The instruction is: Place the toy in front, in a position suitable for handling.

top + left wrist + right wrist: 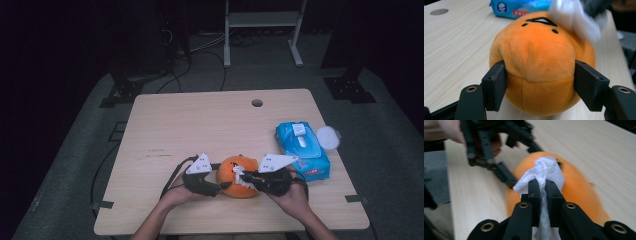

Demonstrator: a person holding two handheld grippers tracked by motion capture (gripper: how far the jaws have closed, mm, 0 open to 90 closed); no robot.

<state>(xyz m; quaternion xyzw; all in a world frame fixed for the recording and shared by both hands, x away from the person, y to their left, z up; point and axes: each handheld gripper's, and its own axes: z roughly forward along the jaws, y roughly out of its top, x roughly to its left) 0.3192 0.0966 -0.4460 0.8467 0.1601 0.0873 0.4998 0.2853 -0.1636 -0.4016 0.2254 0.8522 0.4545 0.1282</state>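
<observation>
We're squeezing the orange plush point(541, 67) w/ the left gripper point(540, 85) at frame center, right gripper point(543, 187) clamping a white tissue point(546, 170) against it.

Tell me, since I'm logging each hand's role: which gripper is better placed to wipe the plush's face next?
Right. The right gripper is shut on the white tissue, which rests on the orange plush; the left gripper clamps the plush's sides, steadying it.
</observation>
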